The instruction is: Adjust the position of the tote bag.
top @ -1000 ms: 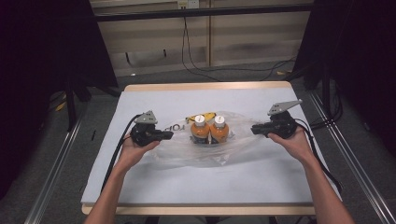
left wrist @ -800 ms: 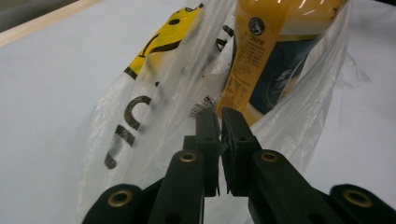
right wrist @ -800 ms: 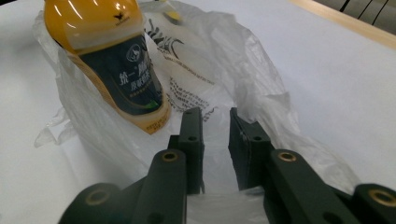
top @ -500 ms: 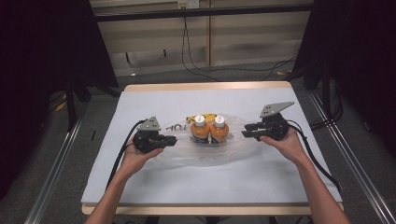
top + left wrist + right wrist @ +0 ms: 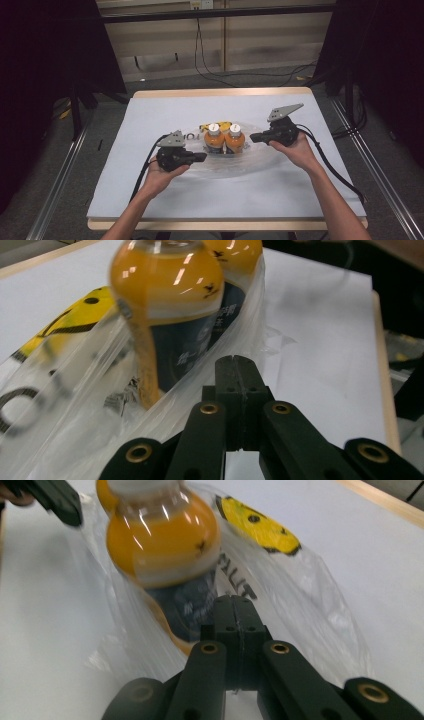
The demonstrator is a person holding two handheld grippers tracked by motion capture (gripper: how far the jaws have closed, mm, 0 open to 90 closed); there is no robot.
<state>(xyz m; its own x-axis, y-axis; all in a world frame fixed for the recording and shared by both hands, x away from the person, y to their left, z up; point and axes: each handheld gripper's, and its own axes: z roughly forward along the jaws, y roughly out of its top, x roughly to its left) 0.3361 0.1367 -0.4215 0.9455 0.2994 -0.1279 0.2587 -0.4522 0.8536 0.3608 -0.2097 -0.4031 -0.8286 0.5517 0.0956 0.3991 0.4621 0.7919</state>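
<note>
we've got the left gripper [image 5: 201,157] and right gripper [image 5: 254,137] both pinched closed, maybe on the clear bag [image 5: 260,161], can't tell. two orange bottles [image 5: 224,139] stand mid-table inside it. lifting's presumably still left.

Two orange-filled bottles [image 5: 224,140] with white caps stand upright, side by side and touching, mid-desk. A clear plastic bag [image 5: 260,159] with a yellow printed patch surrounds them, spread flat.
</note>
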